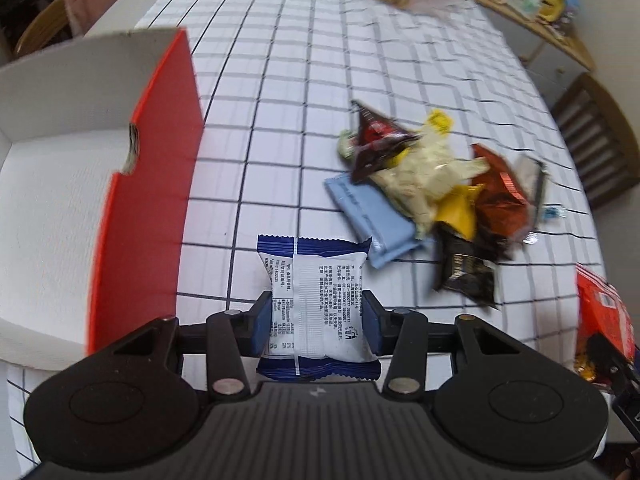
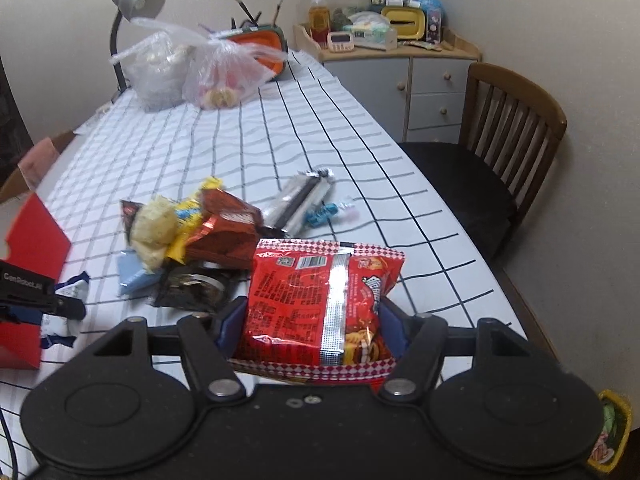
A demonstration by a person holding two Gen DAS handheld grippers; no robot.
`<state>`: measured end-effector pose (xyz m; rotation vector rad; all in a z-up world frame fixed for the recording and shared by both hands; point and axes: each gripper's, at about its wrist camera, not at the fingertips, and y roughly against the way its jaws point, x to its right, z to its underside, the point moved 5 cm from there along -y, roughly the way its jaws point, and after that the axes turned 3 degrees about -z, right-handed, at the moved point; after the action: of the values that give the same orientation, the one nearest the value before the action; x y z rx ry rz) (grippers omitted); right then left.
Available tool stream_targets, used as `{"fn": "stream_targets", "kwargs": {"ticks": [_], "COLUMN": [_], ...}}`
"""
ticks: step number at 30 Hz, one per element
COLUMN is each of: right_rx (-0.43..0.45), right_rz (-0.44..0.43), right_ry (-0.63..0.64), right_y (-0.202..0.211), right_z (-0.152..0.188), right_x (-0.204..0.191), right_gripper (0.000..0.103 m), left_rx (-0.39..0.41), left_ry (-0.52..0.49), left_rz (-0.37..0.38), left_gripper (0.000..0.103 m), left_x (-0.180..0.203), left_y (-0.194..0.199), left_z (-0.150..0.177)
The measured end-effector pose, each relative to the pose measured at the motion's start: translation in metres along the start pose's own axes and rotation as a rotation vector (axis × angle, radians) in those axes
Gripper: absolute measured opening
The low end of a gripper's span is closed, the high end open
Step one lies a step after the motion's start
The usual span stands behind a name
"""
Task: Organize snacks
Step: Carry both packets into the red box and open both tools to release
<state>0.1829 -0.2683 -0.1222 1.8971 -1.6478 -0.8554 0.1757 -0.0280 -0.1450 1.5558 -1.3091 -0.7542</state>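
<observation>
My left gripper (image 1: pixel 318 322) is shut on a blue-and-white snack packet (image 1: pixel 316 296), held above the checked tablecloth just right of a red cardboard box (image 1: pixel 148 184) with a white inside. My right gripper (image 2: pixel 310 322) is shut on a red snack bag (image 2: pixel 320 296). A pile of snacks (image 1: pixel 432 184) lies on the table: a light blue bar (image 1: pixel 372 220), dark red, yellow, cream and black packets. The pile also shows in the right wrist view (image 2: pixel 192 236), with the left gripper (image 2: pixel 44 300) and the box (image 2: pixel 36 240) at its left.
Two clear plastic bags (image 2: pixel 192 68) and a grey desk lamp (image 2: pixel 136 4) stand at the table's far end. A silver packet (image 2: pixel 300 196) lies right of the pile. A wooden chair (image 2: pixel 504 140) and a cabinet (image 2: pixel 420 80) are to the right of the table.
</observation>
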Motion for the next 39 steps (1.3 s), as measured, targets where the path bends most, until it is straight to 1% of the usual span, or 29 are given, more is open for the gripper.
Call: {"fn": "stream_targets", "kwargs": {"ticks": [5, 10, 15, 18, 21, 27, 30, 36, 39], "right_rx": [0.036, 0.081, 0.12, 0.14, 0.15, 0.129, 0.112, 0.051, 0.037], "right_rz": [-0.032, -0.075, -0.127, -0.166, -0.203, -0.283, -0.319, -0.391, -0.411], "right_ry": [0.016, 0.054, 0.104, 0.137, 0.179, 0.254, 0.293, 0.35, 0.385], "right_y": [0.021, 0.036, 0.041, 0.043, 0.043, 0.035, 0.027, 0.006, -0.004], "right_z": [-0.006, -0.015, -0.029, -0.036, -0.041, -0.042, -0.039, -0.029, -0.025], "right_x": [-0.027, -0.061, -0.103, -0.13, -0.159, -0.22, -0.248, -0.296, -0.318], "right_gripper": [0.067, 0.067, 0.067, 0.067, 0.067, 0.067, 0.067, 0.067, 0.067], "left_rx": [0.037, 0.087, 0.144, 0.159, 0.179, 0.194, 0.185, 0.171, 0.158], "left_ry": [-0.055, -0.079, -0.081, -0.077, -0.061, -0.017, -0.007, 0.03, 0.049], "left_rz": [0.034, 0.049, 0.048, 0.041, 0.017, -0.029, -0.056, -0.113, -0.135], "left_gripper": [0.045, 0.045, 0.045, 0.045, 0.045, 0.045, 0.045, 0.045, 0.045], "left_x": [-0.001, -0.016, -0.04, -0.059, -0.082, -0.131, -0.156, -0.208, -0.23], "left_y": [0.03, 0.055, 0.079, 0.088, 0.095, 0.101, 0.101, 0.095, 0.089], "left_z": [-0.005, -0.015, -0.026, -0.031, -0.036, -0.042, -0.043, -0.045, -0.046]}}
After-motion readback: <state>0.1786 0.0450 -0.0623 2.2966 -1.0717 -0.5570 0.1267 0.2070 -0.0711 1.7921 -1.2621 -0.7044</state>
